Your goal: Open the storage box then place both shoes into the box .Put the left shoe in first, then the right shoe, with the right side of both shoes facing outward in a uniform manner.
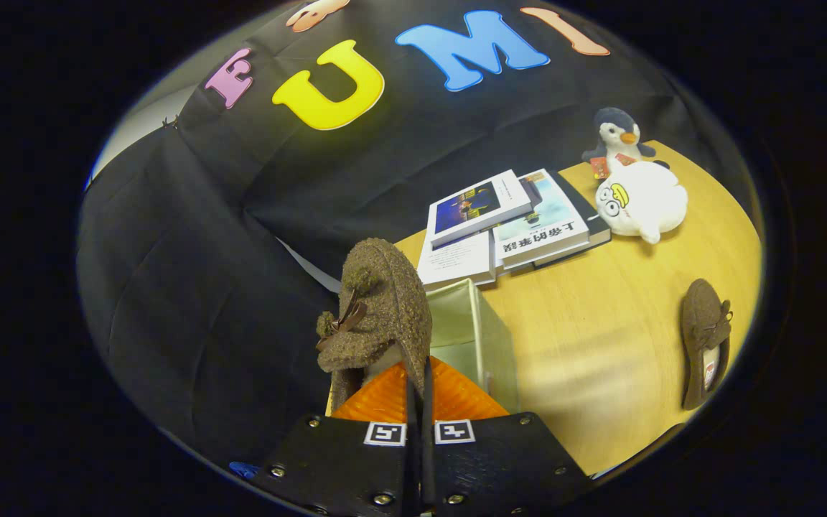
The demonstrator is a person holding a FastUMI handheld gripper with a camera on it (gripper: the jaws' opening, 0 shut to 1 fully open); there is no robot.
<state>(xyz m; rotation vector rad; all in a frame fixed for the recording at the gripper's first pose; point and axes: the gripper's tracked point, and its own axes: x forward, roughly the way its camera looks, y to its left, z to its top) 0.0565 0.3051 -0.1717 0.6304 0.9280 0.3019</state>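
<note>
- Light wooden table [622, 345]: bears everything below.
- Pale open-topped fabric storage box [467, 323]: just ahead of my fingers.
- Brown fuzzy bow-trimmed shoe [377, 309]: my gripper [419, 388] pinches its edge, jaws nearly together, above the box.
- Matching second brown shoe [704, 341]: on the table, well apart.

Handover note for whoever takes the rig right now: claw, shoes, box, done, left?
Claw: shut on the held shoe, pinching its rim, toe up.
Storage box: open, just beyond the fingers, behind the held shoe.
Other shoe: lying on the table, far off to the right.
Done: box open, one shoe picked up.
Left: set this shoe in, then fetch and place the other one.
</note>
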